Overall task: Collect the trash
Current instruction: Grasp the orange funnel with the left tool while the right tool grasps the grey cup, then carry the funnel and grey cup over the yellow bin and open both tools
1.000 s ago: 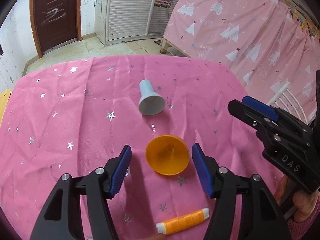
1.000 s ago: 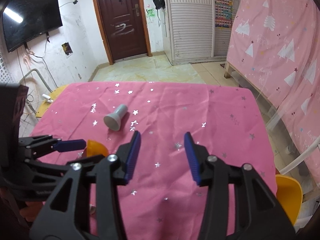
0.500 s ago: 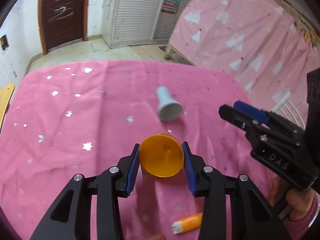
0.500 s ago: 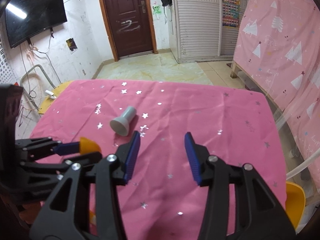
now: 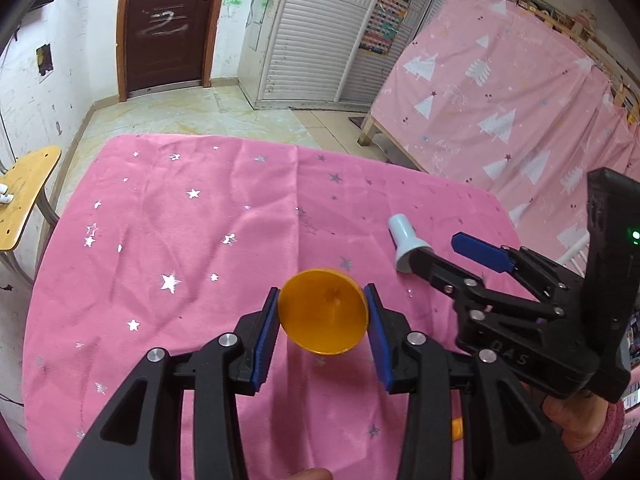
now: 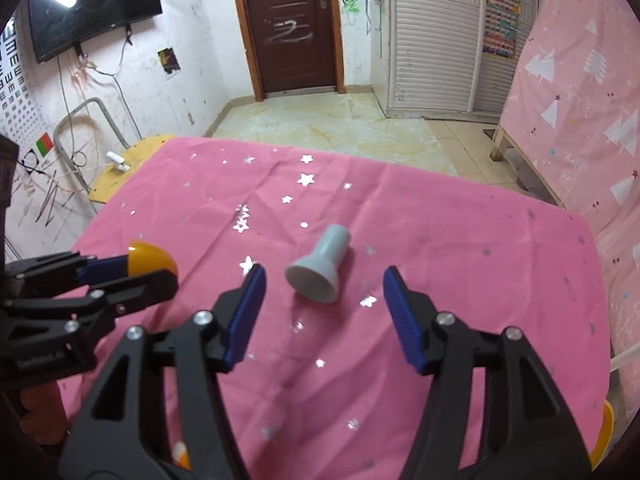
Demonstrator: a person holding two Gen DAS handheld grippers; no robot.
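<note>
Orange cone (image 5: 323,316) clamped in left claw (image 5: 322,322); right claw (image 6: 324,310) spread wide, gray cone (image 6: 318,266) just ahead, not yet collected.

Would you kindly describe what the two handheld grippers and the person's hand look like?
Both the left gripper and right gripper are black skeletal frames with silver screws and ribbed blue pads. The right one carries embossed "DAS" lettering and a green indicator light. The hand holding it wears a pink knit sleeve.
</note>
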